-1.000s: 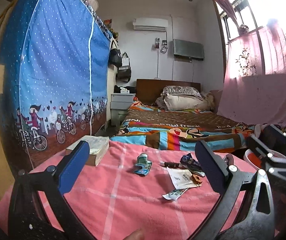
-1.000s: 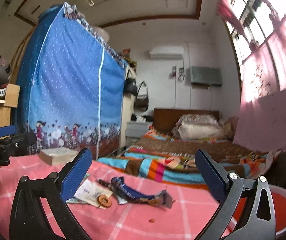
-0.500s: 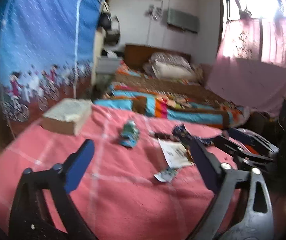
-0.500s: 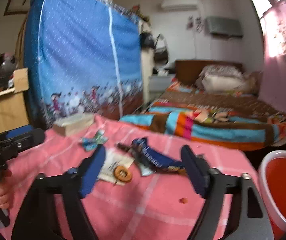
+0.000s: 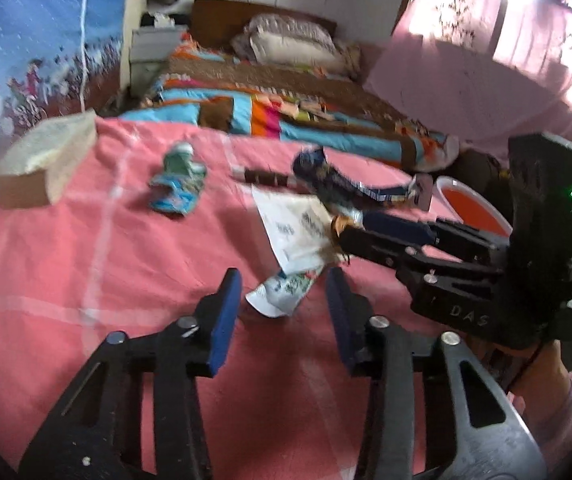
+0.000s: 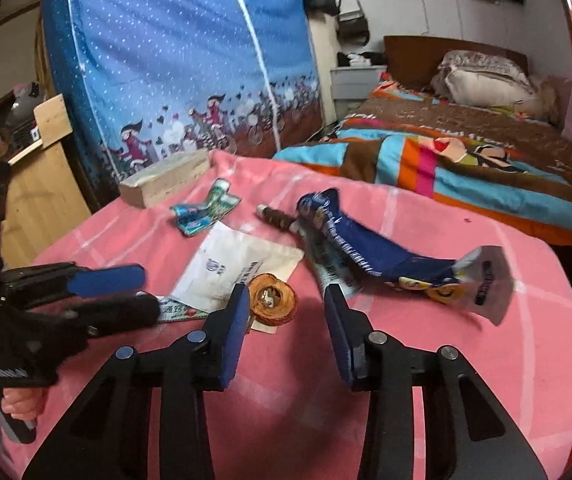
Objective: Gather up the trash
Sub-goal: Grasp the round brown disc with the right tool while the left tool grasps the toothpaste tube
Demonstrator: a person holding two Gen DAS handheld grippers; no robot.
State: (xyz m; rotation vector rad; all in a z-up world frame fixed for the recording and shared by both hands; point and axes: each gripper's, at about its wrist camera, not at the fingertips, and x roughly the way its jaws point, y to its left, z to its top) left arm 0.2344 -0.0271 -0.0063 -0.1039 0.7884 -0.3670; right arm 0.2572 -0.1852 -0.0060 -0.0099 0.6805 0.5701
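Observation:
Trash lies on a pink checked tablecloth (image 5: 85, 264). My left gripper (image 5: 283, 284) hovers low over a small white-and-green wrapper (image 5: 281, 294) that lies between its closing jaws; the pads do not touch it. My right gripper (image 6: 286, 300) is closing too, with a round brown peel (image 6: 271, 300) between its jaws, close to the left pad and not pinched. Farther back lie a white paper (image 6: 237, 268), a long blue snack wrapper (image 6: 366, 248), a brown stick (image 6: 275, 216) and a crumpled teal wrapper (image 6: 205, 212). Each gripper shows in the other's view.
A thick book (image 5: 41, 160) lies at the table's far left corner. A red bin with a white rim (image 5: 474, 208) stands beyond the right edge. Behind the table are a bed with a striped blanket (image 6: 466, 168) and a blue fabric wardrobe (image 6: 173, 60).
Both grippers tipped downward and came in over the trash, and both sets of jaws narrowed from wide open. The small wrapper and the brown peel now lie between the jaws.

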